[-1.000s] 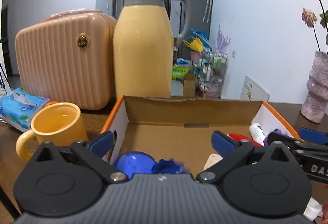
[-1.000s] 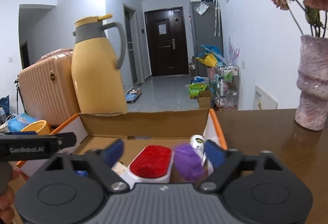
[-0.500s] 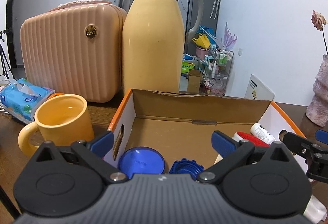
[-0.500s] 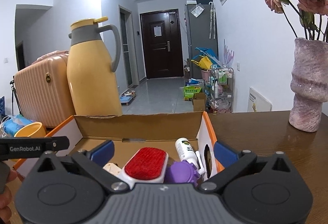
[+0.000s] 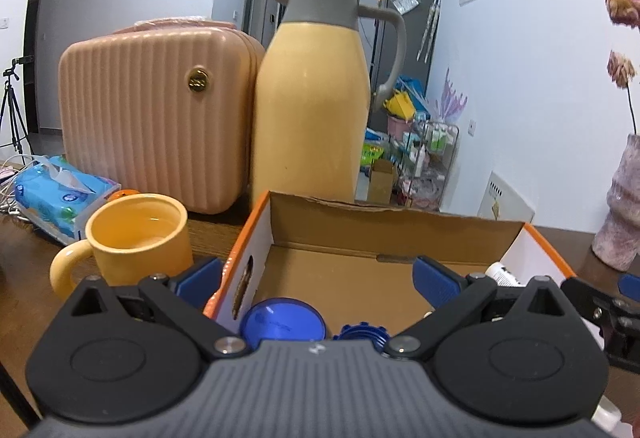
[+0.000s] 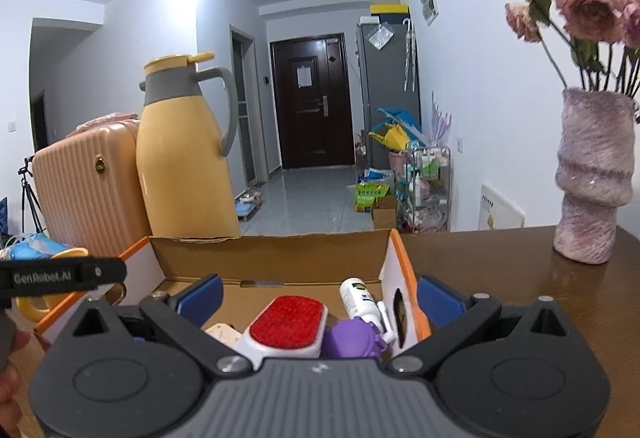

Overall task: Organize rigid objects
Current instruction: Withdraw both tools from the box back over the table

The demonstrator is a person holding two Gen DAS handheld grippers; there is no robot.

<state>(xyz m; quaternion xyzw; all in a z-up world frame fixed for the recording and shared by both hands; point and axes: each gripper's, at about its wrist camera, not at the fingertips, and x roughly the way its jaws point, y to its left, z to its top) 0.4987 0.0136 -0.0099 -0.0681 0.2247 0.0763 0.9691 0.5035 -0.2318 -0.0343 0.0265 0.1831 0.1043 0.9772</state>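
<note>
Over the box [image 6: 276, 250], both tongs hang spread with nothing pinched: the right tongs [image 6: 318, 298] straddle the box's right wall, one pad inside and one outside, and the left tongs [image 5: 318, 280] straddle its left wall the same way. Inside the box, just below the right tongs, lie a red brush [image 6: 286, 326], a purple piece [image 6: 352, 338] and a white bottle [image 6: 358, 298], packed against the right wall. At the box's left end, under the left tongs, sit a blue lid [image 5: 282, 320] and a blue cap [image 5: 362, 334]. Much of the sorting looks done, since these small things are already boxed. Left of the box, a mug [image 5: 136, 238] stands on the surface, with a jug [image 5: 312, 109] and a case [image 5: 156, 109] behind; whether any of these belong in the box I cannot tell.
</note>
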